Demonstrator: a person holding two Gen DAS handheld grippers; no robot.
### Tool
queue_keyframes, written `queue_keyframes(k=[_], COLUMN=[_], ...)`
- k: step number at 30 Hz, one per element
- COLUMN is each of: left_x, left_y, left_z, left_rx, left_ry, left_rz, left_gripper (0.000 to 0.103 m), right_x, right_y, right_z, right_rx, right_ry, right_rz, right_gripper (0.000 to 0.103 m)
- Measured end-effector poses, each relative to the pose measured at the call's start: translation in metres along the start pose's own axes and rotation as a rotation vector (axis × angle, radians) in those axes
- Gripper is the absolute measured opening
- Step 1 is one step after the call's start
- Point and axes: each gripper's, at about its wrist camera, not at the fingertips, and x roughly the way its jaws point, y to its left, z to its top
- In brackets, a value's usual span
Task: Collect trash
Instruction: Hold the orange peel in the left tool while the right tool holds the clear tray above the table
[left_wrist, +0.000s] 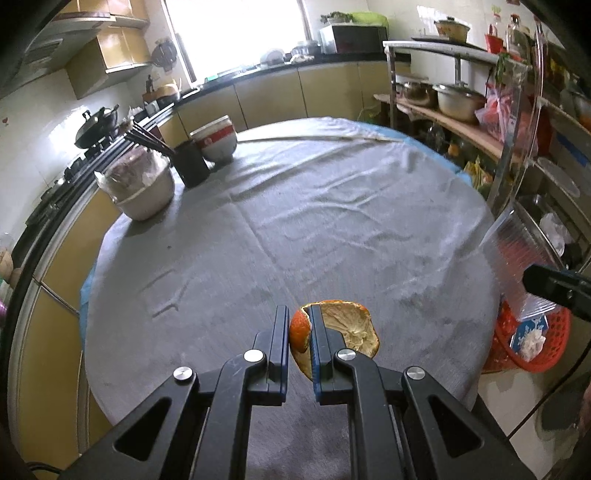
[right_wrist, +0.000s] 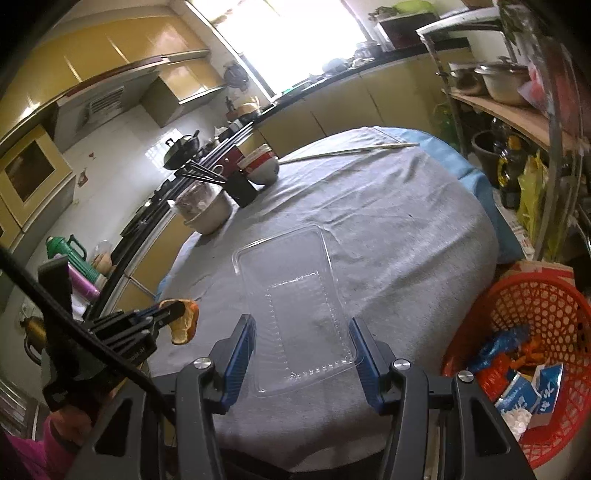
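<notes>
Left gripper (left_wrist: 299, 314) clamped on orange peel (left_wrist: 347, 328); right gripper (right_wrist: 301, 328) clasping clear plastic tray (right_wrist: 295, 295), both bound for red basket (right_wrist: 554, 295).

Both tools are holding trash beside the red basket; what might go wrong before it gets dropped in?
1. The left tool pinches the curled orange peel only by its edge, so it might slip out.
2. The clear plastic clamshell tray in the right tool is flimsy and sticks far forward; it may flex, pop free, or catch the red mesh basket rim.
</notes>
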Motion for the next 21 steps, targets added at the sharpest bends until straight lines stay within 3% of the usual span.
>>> queue_keyframes(k=[7, 21], left_x=[0.010, 0.003], left_y=[-0.002, 0.018], left_z=[-0.005, -0.010], left_rx=[-0.004, -0.051], left_ry=[0.028, 0.005], left_rz=[-0.005, 0.005], left_gripper=[0.011, 0.011], right_x=[0.008, 0.022], right_y=[-0.004, 0.026], right_z=[-0.005, -0.011], right_rx=[0.017, -0.050], right_ry=[0.021, 0.048], right_rz=[0.002, -0.011], right_gripper=[0.055, 0.055])
